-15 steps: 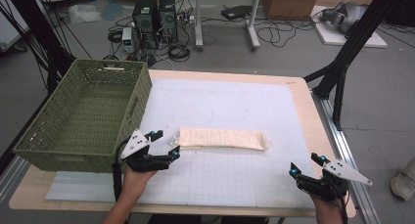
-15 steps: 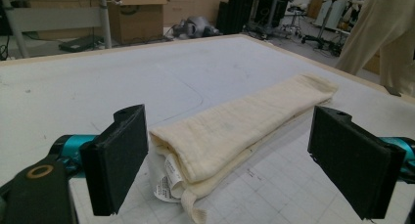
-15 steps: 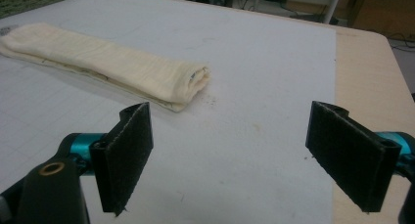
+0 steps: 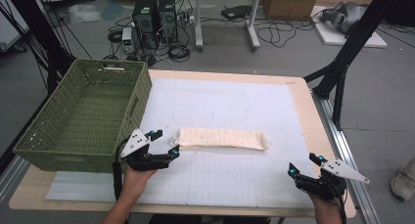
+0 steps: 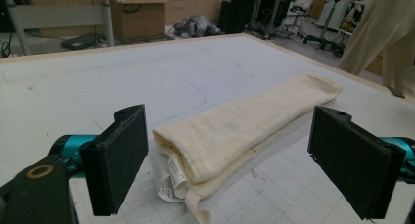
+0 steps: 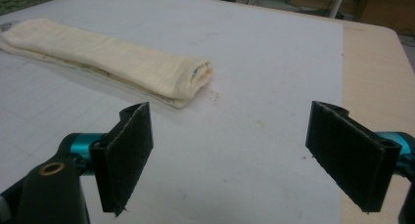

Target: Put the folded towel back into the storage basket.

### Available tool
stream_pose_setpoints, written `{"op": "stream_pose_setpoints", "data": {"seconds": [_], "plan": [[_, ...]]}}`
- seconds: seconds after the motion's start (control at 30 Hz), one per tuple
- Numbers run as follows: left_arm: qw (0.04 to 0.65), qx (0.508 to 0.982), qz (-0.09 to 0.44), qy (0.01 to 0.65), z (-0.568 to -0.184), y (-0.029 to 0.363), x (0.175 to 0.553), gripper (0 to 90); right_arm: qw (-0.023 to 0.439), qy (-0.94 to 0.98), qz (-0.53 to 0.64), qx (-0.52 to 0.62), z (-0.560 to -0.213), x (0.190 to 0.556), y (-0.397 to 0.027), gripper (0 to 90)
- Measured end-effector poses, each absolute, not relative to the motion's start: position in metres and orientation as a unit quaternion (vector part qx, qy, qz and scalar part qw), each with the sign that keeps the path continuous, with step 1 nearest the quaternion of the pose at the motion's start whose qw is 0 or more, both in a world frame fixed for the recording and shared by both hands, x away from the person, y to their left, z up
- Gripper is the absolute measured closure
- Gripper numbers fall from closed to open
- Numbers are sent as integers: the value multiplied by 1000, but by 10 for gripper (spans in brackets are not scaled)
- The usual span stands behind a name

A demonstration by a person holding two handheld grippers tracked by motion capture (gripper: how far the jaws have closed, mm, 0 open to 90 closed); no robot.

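A cream towel (image 4: 222,138), folded into a long strip, lies across the middle of the white gridded mat (image 4: 235,101). My left gripper (image 4: 167,142) sits low at the towel's left end with its jaws wide apart. In the left gripper view the towel's end (image 5: 235,136), with a white label (image 5: 171,177), lies between the pads (image 5: 117,160) without touching them. My right gripper (image 4: 304,164) is near the mat's front right corner, open and holding nothing. In the right gripper view the towel (image 6: 107,60) lies well ahead and to the left of the right gripper (image 6: 230,136).
A green woven basket (image 4: 44,150) stands on the table's left side, close behind my left hand. The wooden table edge (image 4: 323,131) runs along the right. Computer towers, cables and black stand legs are on the floor beyond. A person's trouser legs (image 5: 386,33) stand past the far corner.
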State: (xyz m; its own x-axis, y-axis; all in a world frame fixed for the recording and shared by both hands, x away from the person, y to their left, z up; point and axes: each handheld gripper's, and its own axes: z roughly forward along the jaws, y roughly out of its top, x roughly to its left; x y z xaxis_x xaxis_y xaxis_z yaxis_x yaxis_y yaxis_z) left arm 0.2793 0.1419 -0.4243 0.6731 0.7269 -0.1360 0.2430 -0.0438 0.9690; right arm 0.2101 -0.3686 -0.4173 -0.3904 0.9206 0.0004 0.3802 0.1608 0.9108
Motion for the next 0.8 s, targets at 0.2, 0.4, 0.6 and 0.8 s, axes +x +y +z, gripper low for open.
{"op": "stream_pose_setpoints", "data": {"seconds": [0.2, 0.4, 0.6, 0.8], "plan": [[596, 691, 201, 355, -426, 143, 281, 155, 298, 697, 455, 468, -417, 209, -370, 163], [597, 691, 203, 353, -424, 142, 279, 155, 305, 694, 455, 467, -415, 208, -370, 163], [595, 693, 203, 354, -424, 143, 280, 154, 304, 696, 456, 465, -414, 208, -369, 163], [590, 697, 200, 354, -424, 141, 281, 152, 307, 694, 456, 465, -412, 207, -369, 163]]}}
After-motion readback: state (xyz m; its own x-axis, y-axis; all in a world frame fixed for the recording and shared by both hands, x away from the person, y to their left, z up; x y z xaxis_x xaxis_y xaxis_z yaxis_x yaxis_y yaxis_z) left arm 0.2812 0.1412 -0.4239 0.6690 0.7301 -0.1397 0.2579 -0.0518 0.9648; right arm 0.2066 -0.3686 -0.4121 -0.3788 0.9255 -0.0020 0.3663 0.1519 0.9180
